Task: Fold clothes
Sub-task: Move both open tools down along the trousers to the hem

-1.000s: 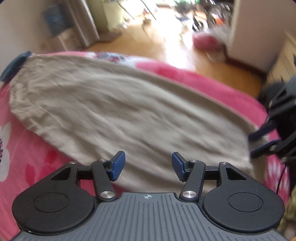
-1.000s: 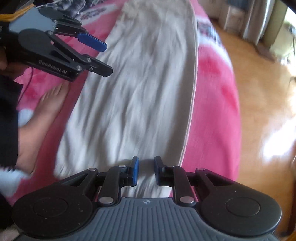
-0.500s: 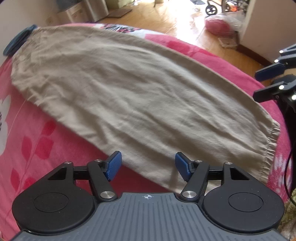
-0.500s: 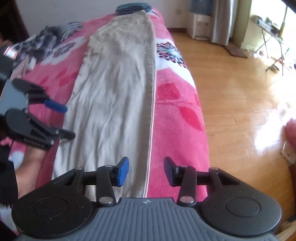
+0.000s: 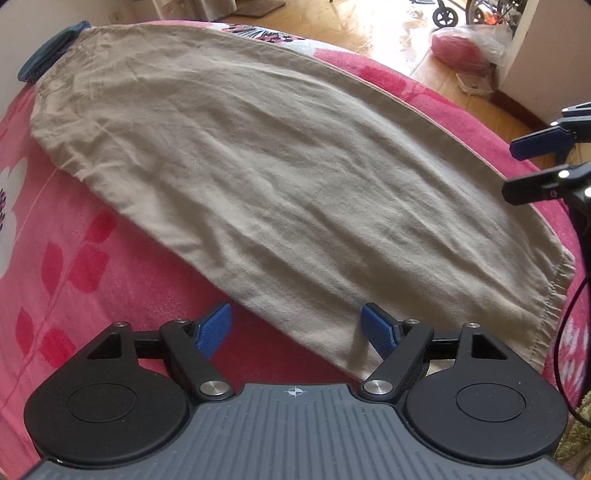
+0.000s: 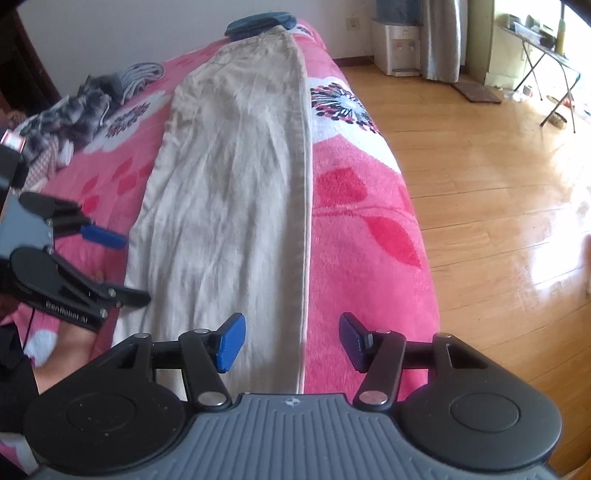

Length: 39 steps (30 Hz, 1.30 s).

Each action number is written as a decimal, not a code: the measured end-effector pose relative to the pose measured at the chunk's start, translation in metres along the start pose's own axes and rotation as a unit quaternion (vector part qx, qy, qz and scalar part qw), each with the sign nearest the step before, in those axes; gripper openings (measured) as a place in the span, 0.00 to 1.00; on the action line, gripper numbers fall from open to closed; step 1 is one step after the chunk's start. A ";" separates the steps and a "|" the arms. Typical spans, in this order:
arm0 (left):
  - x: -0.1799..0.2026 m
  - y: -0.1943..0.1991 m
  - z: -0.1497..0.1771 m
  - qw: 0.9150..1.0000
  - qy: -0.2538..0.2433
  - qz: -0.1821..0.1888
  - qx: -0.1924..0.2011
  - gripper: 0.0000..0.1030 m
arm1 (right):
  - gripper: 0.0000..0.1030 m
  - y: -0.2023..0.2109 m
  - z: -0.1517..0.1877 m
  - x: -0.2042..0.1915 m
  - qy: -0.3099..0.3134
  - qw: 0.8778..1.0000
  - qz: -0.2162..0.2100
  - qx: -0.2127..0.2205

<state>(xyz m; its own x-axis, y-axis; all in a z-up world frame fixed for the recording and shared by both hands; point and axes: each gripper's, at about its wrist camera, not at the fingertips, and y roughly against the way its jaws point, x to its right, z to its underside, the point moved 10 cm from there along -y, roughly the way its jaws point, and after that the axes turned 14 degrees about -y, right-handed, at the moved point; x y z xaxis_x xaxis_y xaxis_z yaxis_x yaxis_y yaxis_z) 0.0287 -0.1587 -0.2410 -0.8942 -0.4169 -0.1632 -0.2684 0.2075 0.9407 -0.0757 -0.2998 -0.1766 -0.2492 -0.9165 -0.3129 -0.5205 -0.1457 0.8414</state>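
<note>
Beige trousers [image 5: 280, 170] lie flat and lengthwise on a pink flowered blanket [image 5: 74, 280], folded leg on leg. In the left wrist view my left gripper [image 5: 297, 328] is open over the near long edge, close to the hem end [image 5: 550, 306], holding nothing. The right gripper [image 5: 532, 166] shows at the right edge, open. From the right wrist view the trousers [image 6: 236, 177] run away toward the waist. My right gripper [image 6: 291, 341] is open above the hem end, straddling the seam edge. The left gripper [image 6: 125, 266] stands open at the left.
A dark blue cushion [image 6: 258, 24] lies at the waist end. Grey and patterned clothes [image 6: 85, 107] are heaped on the bed's far left. The bed edge drops to a wooden floor [image 6: 498, 206] on the right. A person's hand [image 6: 62, 350] is under the left gripper.
Both grippers have opened wider and pulled back from the cloth toward the hem end. The right gripper was nearly shut a second ago. The trousers lie still.
</note>
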 end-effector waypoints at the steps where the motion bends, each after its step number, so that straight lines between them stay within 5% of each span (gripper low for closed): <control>1: 0.000 0.000 0.000 1.000 0.000 0.000 0.000 0.76 | 0.57 -0.001 0.000 0.001 -0.003 1.000 0.001 -0.002; 39: -0.004 0.000 0.004 1.000 0.004 0.007 -0.004 0.80 | 0.56 -0.023 0.012 0.024 -0.160 0.979 -0.118 -0.041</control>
<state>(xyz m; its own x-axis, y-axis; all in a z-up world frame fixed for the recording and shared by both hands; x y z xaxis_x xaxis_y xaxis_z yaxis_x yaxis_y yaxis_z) 0.0310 -0.1535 -0.2417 -0.8951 -0.4204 -0.1484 -0.2536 0.2062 0.9451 -0.0795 -0.3139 -0.2082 -0.3795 -0.6922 -0.6139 -0.5304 -0.3809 0.7574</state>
